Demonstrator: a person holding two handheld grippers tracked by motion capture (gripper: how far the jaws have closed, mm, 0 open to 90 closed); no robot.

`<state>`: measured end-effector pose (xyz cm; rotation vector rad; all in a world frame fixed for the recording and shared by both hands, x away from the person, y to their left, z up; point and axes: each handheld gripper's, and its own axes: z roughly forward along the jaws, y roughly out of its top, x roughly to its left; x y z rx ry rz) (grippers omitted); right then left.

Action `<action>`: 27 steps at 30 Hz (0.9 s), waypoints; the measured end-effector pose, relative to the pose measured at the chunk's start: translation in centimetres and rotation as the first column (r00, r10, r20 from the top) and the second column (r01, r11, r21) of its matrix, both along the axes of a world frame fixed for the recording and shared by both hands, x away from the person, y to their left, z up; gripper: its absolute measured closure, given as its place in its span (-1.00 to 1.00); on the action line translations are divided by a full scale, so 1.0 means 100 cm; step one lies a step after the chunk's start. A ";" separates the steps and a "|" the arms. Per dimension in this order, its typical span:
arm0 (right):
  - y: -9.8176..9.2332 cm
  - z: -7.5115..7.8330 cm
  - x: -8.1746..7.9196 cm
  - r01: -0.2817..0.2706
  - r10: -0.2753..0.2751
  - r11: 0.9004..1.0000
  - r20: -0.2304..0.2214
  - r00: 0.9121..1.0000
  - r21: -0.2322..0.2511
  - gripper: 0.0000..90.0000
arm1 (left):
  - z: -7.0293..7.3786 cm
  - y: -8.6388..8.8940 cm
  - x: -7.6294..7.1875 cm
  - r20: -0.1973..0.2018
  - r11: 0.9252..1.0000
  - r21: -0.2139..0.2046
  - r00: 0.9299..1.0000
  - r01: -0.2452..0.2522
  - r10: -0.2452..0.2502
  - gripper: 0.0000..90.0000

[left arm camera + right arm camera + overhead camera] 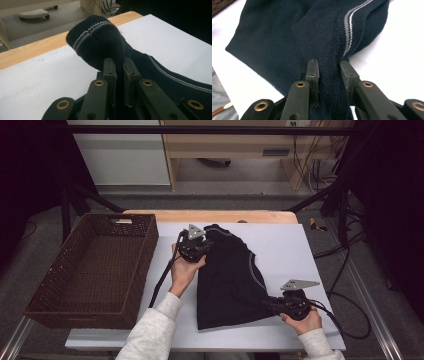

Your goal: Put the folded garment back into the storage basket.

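Dark garment flat mid-table on white sheet. Left gripper pinches far striped edge, right gripper clamps near-right fold, likely for folding. Basket waits left.

The left gripper reaches forward, its jaws pinched on dark knit cloth; the right gripper, held low near the table edge, points left with jaws clamped on the same cloth

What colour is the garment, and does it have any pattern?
Dark navy garment with thin pale stripes along its trim; the left gripper view shows it best.
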<state>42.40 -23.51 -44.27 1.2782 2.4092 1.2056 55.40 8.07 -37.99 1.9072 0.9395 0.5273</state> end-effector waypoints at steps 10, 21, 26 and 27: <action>0.001 0.008 -0.003 -0.010 0.010 1.000 0.027 1.000 0.005 0.62 | 0.016 0.003 -0.010 0.029 1.000 -0.005 0.999 0.016 -0.016 0.85; 0.004 0.021 -0.006 -0.025 0.024 1.000 0.064 0.998 0.016 0.62 | 0.034 0.010 -0.019 0.058 1.000 -0.012 0.998 0.015 -0.014 0.85; 0.006 0.026 -0.006 -0.029 0.027 0.999 0.074 0.997 0.023 0.62 | 0.041 0.017 -0.022 0.065 1.000 -0.019 0.998 0.008 -0.007 0.85; 0.006 0.027 -0.006 -0.029 0.027 0.999 0.075 0.997 0.024 0.62 | 0.042 0.018 -0.022 0.066 1.000 -0.022 0.998 0.006 -0.005 0.85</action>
